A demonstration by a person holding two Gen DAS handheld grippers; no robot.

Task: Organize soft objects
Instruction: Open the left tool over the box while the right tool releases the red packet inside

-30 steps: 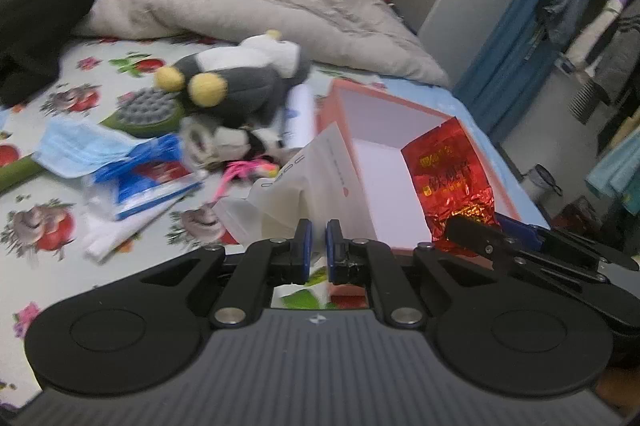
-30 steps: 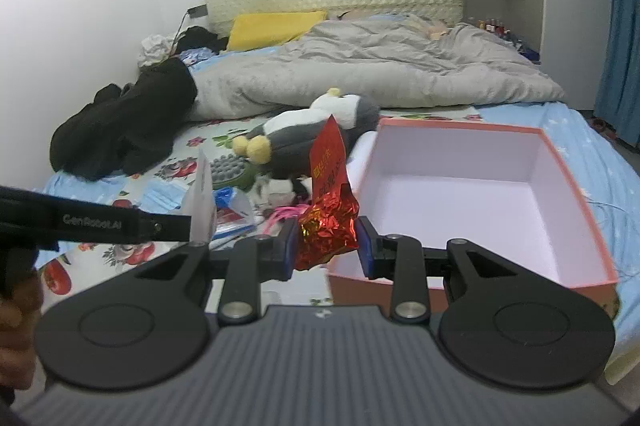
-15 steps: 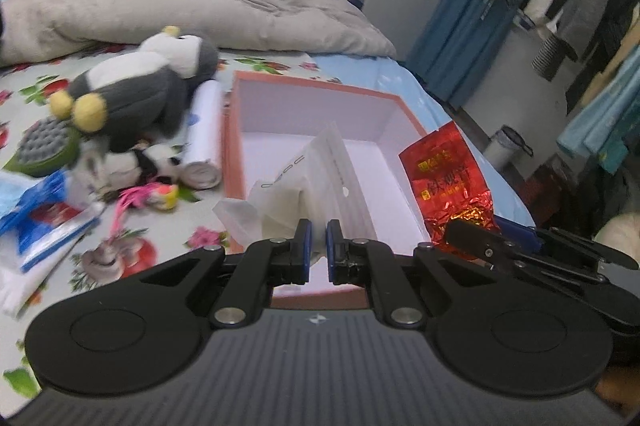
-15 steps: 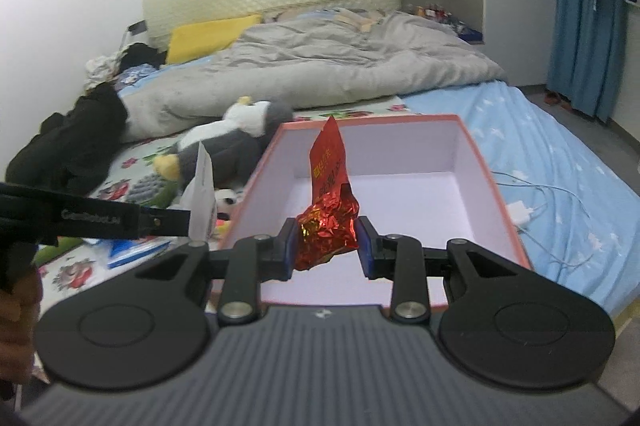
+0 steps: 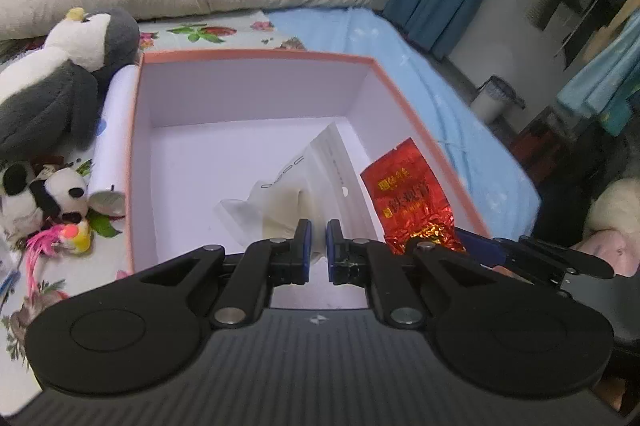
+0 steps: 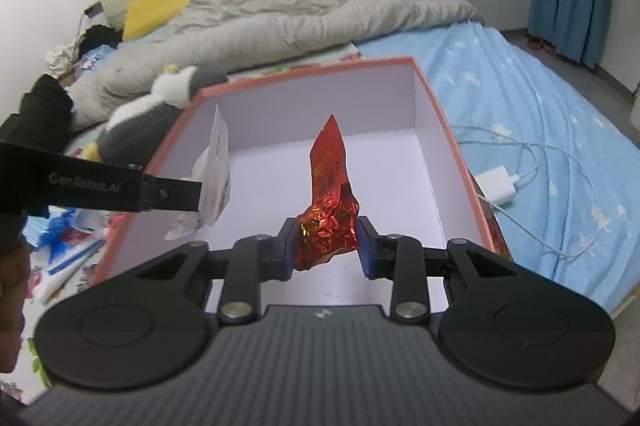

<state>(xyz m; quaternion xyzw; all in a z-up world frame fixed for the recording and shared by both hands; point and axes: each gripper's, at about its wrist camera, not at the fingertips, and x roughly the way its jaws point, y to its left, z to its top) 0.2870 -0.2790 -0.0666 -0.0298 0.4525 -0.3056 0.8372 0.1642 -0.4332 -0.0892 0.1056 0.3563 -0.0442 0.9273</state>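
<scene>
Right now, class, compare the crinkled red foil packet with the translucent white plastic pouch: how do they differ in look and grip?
The red foil packet is shiny, opaque and crumpled, with gold print; the white plastic pouch is pale and see-through. The right gripper clamps the packet with jaws set apart; the left gripper pinches the pouch with jaws nearly together. Both hang over the empty pink box.

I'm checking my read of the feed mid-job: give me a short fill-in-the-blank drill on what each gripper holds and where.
1. The right gripper is shut on a crinkled ____ foil packet.
2. The left gripper pinches a ____ plastic pouch.
3. Both are held over the open ____.
4. The penguin plush lies ____ it.

Missing words: red; white; box; outside
</scene>
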